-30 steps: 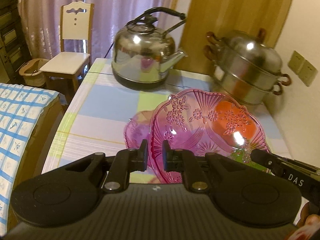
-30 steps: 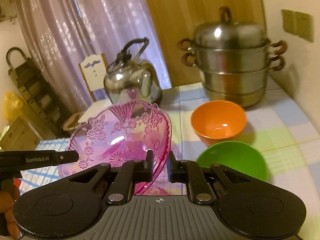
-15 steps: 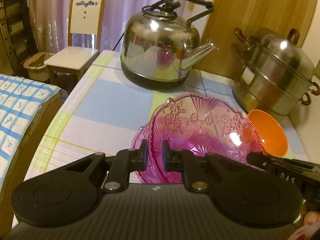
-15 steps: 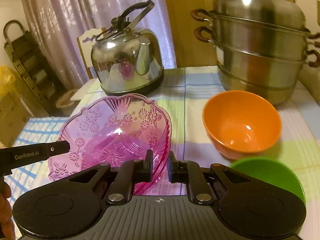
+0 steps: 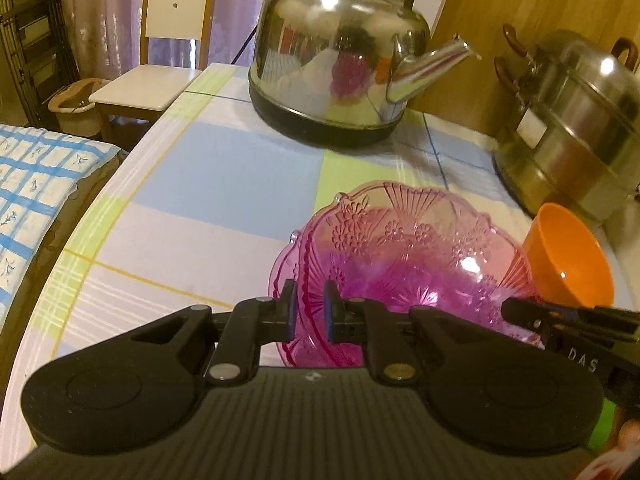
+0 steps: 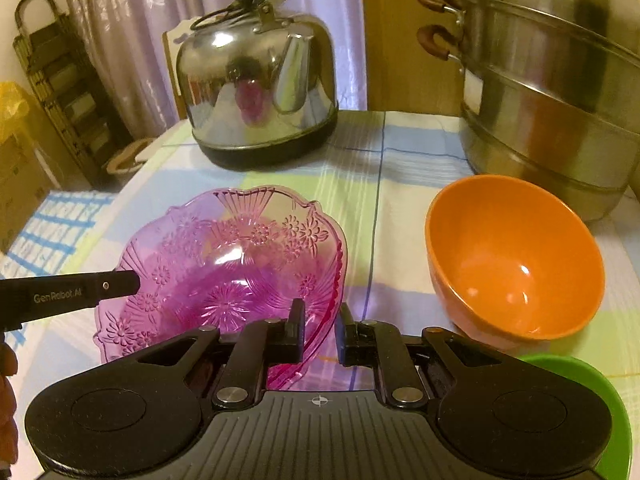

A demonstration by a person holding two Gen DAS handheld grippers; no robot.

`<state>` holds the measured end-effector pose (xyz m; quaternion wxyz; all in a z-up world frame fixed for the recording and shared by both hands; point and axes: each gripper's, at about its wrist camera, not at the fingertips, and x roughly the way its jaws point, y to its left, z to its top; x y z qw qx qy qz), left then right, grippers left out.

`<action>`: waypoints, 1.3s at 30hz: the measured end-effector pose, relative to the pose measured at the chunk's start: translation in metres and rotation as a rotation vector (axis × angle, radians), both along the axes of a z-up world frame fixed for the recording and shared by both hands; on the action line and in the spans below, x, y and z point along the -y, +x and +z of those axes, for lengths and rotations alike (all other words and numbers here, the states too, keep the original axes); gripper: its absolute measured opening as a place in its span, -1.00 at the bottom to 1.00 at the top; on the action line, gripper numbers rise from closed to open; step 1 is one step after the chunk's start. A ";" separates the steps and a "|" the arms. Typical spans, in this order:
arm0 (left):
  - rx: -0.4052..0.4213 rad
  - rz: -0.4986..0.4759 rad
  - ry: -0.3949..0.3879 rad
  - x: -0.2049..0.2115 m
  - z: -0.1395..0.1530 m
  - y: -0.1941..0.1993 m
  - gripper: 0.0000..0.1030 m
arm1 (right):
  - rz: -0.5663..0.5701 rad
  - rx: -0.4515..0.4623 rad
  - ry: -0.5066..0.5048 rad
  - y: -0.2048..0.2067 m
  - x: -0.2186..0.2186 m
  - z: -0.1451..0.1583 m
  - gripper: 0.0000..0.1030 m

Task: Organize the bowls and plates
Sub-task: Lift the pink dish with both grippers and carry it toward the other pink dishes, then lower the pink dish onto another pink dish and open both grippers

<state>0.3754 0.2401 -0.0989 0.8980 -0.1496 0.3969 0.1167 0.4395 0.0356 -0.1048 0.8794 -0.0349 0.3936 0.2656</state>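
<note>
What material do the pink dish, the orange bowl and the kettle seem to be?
Pink dish: clear tinted glass or plastic, flowers pressed in, see-through. Orange bowl: probably plastic or melamine, opaque, soft gloss. Kettle: polished steel, mirror reflections, dark base.

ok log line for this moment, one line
left hand-held gripper: astride pink dish rim | right hand-held gripper: open at opposite rim | orange bowl: on table
</note>
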 end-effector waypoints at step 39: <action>0.019 0.052 -0.015 -0.018 -0.002 -0.005 -0.75 | 0.027 -0.007 0.035 0.008 -0.008 -0.008 0.48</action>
